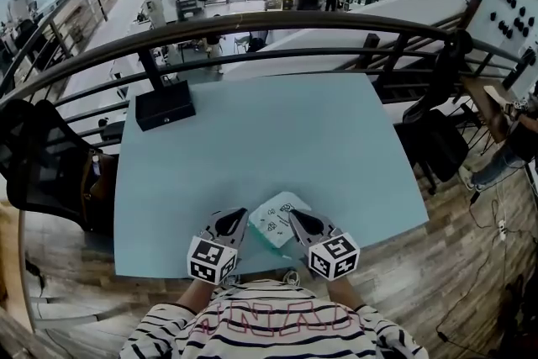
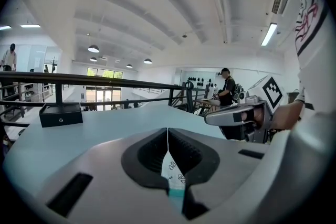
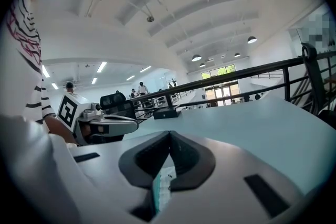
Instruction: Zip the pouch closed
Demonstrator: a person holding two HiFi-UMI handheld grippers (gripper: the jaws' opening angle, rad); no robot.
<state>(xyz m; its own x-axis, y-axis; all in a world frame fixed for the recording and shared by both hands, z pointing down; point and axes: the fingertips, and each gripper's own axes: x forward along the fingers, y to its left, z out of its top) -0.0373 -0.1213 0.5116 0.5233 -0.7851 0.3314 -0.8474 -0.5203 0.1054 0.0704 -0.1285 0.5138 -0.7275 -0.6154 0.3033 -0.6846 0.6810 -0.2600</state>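
Note:
A small white and teal pouch [image 1: 276, 220] hangs just above the near edge of the pale blue table [image 1: 269, 139], held between both grippers. My left gripper [image 1: 242, 214] is shut on the pouch's left edge; a thin strip of white printed pouch [image 2: 171, 169] shows pinched between its dark pads. My right gripper [image 1: 293, 218] is shut on the pouch's right edge, where the teal and white pouch [image 3: 161, 189] sits between the pads. From the left gripper view the right gripper [image 2: 207, 120] shows at the right; from the right gripper view the left gripper [image 3: 135, 124] shows at the left. The zipper is hidden.
A black box [image 1: 165, 104] sits at the table's far left corner, beside a dark curved railing [image 1: 277, 25]. A black chair [image 1: 34, 155] stands left of the table. The person's striped shirt [image 1: 269, 324] is at the near edge. People stand far off in the hall.

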